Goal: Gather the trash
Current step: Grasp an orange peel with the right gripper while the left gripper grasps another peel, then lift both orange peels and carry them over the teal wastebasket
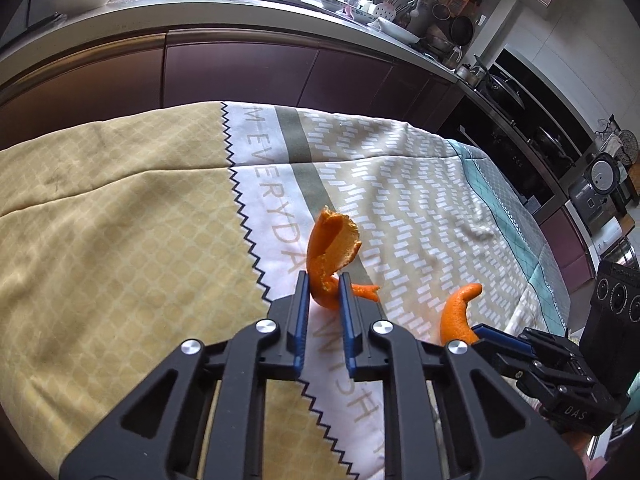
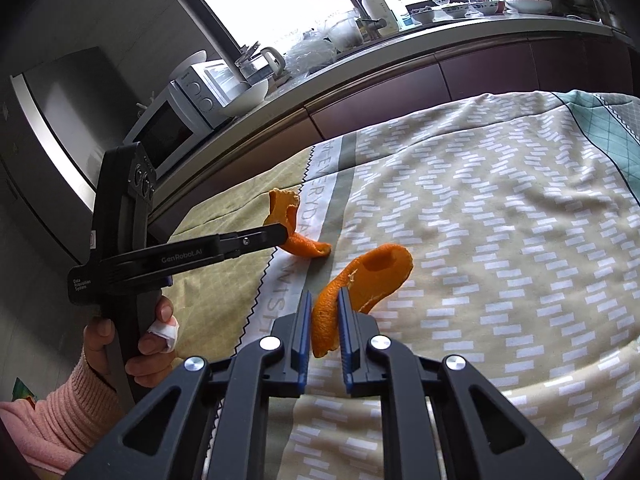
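My left gripper [image 1: 324,280] is shut on a curled piece of orange peel [image 1: 334,248] and holds it over the patterned tablecloth [image 1: 120,220]. The same gripper and its peel [image 2: 286,216] show from the side in the right wrist view. My right gripper [image 2: 325,300] is shut on a second, longer orange peel [image 2: 368,276] that sticks up and to the right between the blue pads. That peel [image 1: 458,312] and the right gripper [image 1: 486,330] show at the lower right of the left wrist view.
The cloth-covered table [image 2: 500,220] runs up to a dark cabinet front under a long counter [image 1: 248,8] crowded with bowls, dishes and utensils. A microwave [image 2: 168,128] and a toaster oven stand on the counter at the left. A stove with pots [image 1: 504,84] is at the right.
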Motion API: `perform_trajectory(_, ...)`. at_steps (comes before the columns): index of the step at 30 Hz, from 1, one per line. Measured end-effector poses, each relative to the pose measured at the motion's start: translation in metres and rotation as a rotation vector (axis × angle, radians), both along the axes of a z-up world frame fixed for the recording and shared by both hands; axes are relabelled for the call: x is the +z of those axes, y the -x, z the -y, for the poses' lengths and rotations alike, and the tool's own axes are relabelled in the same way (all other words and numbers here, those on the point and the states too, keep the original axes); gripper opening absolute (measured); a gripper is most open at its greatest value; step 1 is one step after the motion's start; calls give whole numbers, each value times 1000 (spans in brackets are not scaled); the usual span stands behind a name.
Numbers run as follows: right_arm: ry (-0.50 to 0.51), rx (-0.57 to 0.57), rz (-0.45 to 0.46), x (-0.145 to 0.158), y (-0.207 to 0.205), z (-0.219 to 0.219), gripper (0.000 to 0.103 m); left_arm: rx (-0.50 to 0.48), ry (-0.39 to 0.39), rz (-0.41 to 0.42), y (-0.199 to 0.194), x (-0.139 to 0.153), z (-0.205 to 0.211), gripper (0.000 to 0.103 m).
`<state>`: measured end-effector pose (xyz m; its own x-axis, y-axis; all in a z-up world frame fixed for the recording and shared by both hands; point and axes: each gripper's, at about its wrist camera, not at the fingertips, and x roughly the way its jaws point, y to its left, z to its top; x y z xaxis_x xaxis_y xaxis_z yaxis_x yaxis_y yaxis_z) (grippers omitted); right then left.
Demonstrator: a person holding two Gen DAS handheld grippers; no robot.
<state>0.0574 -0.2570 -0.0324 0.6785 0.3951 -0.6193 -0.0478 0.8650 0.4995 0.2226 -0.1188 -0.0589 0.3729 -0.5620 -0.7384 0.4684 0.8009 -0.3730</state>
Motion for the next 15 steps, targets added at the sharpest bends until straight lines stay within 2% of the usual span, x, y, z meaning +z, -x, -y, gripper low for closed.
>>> perform_trajectory(15,-18,151,41,15,-6,-63,12,120,9,46,65,17,-102,14)
